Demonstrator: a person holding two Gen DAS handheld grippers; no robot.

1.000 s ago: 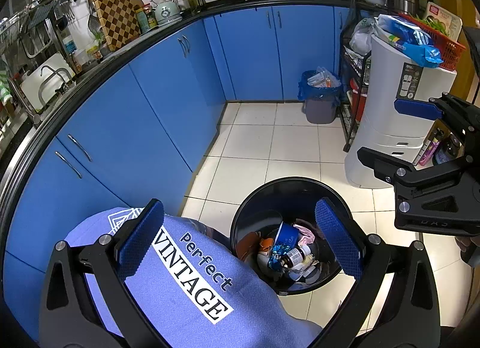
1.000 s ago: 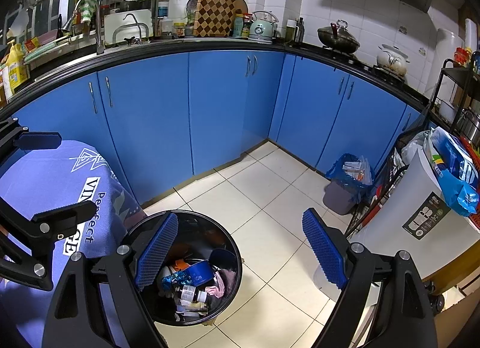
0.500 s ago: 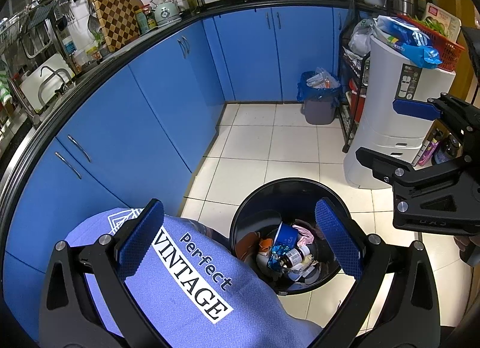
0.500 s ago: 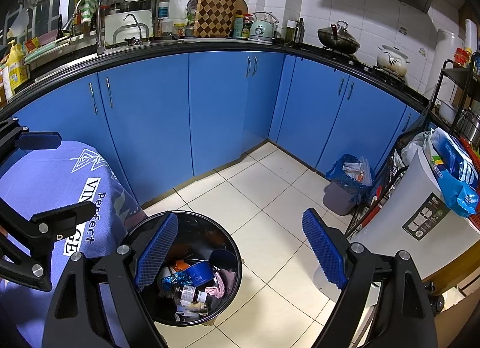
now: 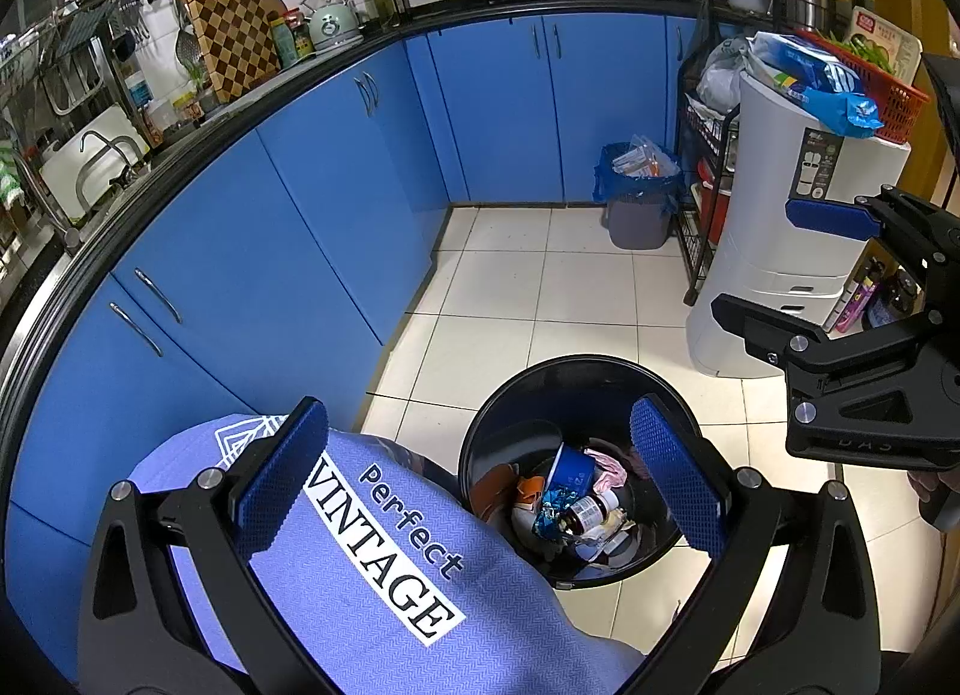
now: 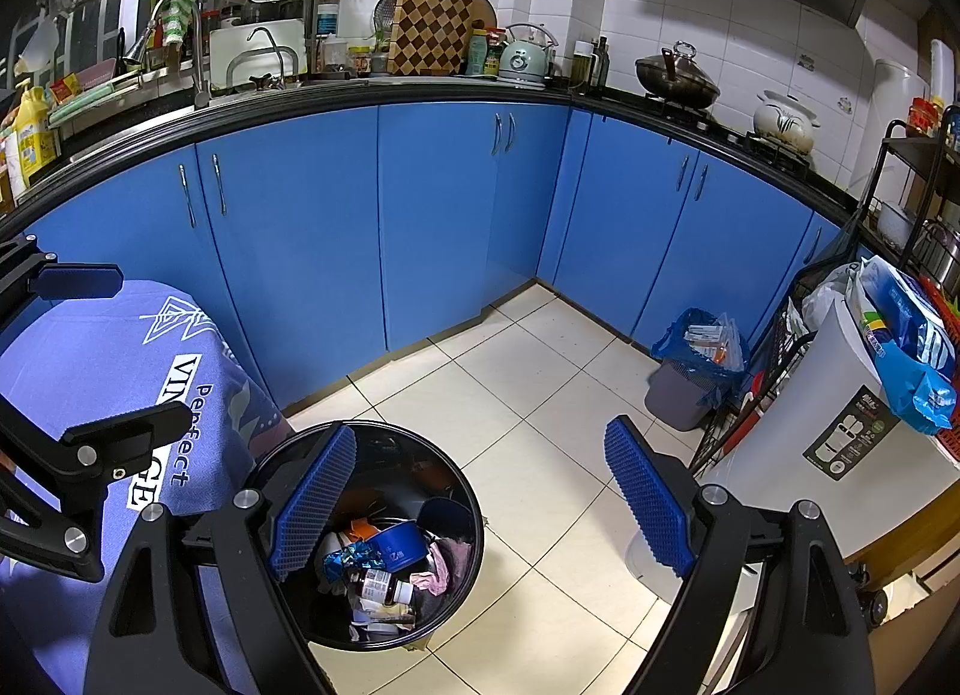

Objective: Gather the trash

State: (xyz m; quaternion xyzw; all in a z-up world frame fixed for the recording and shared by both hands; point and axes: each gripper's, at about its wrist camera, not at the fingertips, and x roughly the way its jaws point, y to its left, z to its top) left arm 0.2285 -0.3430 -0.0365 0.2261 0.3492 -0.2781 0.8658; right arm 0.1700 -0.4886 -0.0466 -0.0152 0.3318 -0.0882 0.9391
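A round black trash bin [image 5: 591,374] stands on the tiled floor and shows in the right wrist view too [image 6: 384,435]. Inside lie several pieces of trash: a blue cup [image 5: 570,464], a small brown bottle [image 5: 591,512], blue foil [image 5: 551,509] and a pink wrapper [image 5: 607,466]. My left gripper [image 5: 480,485] is open and empty, above the bin's left side and a table with a blue "Perfect VINTAGE" cloth [image 5: 384,539]. My right gripper [image 6: 486,503] is open and empty, above the bin's right rim.
Blue cabinets [image 5: 336,197] curve along the left and back. A small grey bin with a blue bag [image 5: 639,203] stands in the far corner. A white appliance [image 5: 798,251] and a black wire rack [image 5: 702,155] stand at the right.
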